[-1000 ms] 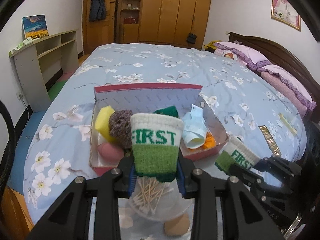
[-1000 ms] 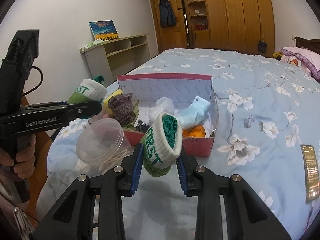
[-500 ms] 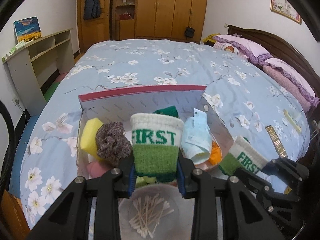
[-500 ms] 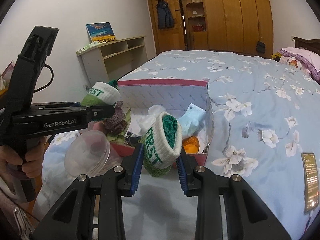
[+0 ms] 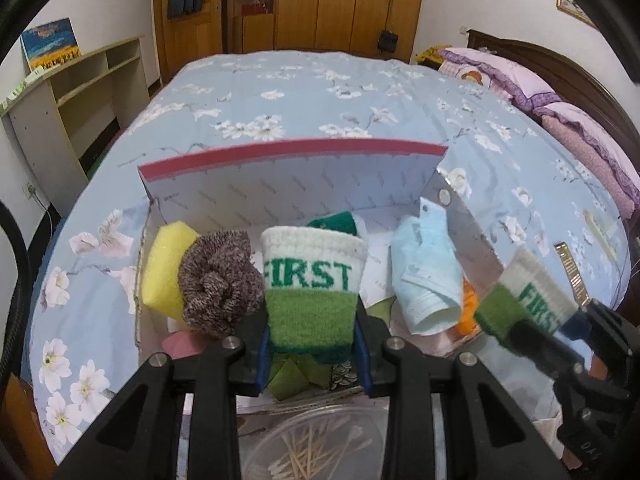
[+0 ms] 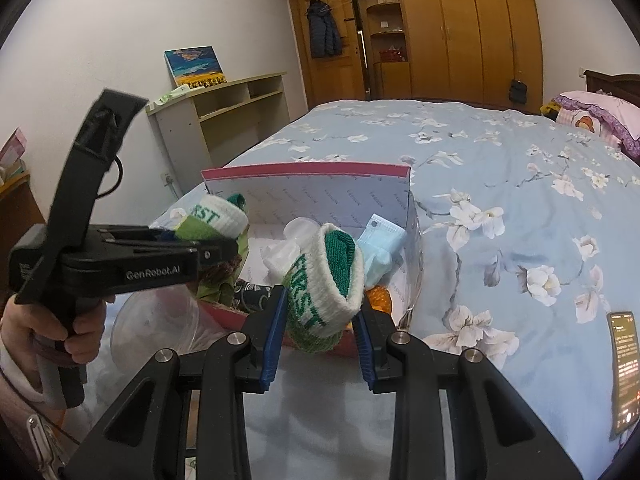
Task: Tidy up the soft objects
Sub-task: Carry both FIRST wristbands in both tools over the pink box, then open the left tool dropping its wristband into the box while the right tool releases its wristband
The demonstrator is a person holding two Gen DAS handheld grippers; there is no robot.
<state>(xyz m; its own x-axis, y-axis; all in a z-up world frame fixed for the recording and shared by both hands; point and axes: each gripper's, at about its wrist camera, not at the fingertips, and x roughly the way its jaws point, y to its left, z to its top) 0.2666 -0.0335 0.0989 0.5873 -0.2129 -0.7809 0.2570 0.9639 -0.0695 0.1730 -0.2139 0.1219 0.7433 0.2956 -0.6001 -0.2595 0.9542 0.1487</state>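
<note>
A white-and-green knitted wristband lettered FIRST (image 5: 311, 288) is clenched upright between the blue pads of the left gripper (image 5: 311, 354), whose jaws press on its green lower half; the white cuff is thereby left free above the pads. It is held over the near edge of the open pink cardboard box (image 5: 288, 152) that sits on the blue floral bed (image 5: 304, 92). A second, matching white-and-green wristband (image 6: 326, 280) is grasped sideways in the jaws of the right gripper (image 6: 320, 332), just in front of the box's near wall, apparently so that both can be dropped in together.

Inside the box a yellow foam sponge (image 5: 166, 268), a brown knitted bundle (image 5: 218, 280) and a pale blue cloth face mask (image 5: 426, 276) are already gathered, which suggests it serves as the collecting place for soft things. A clear round plastic tub of cotton swabs (image 5: 304, 448) lies on the bed below the left gripper, outside the box, probably left out as a hard item.
</note>
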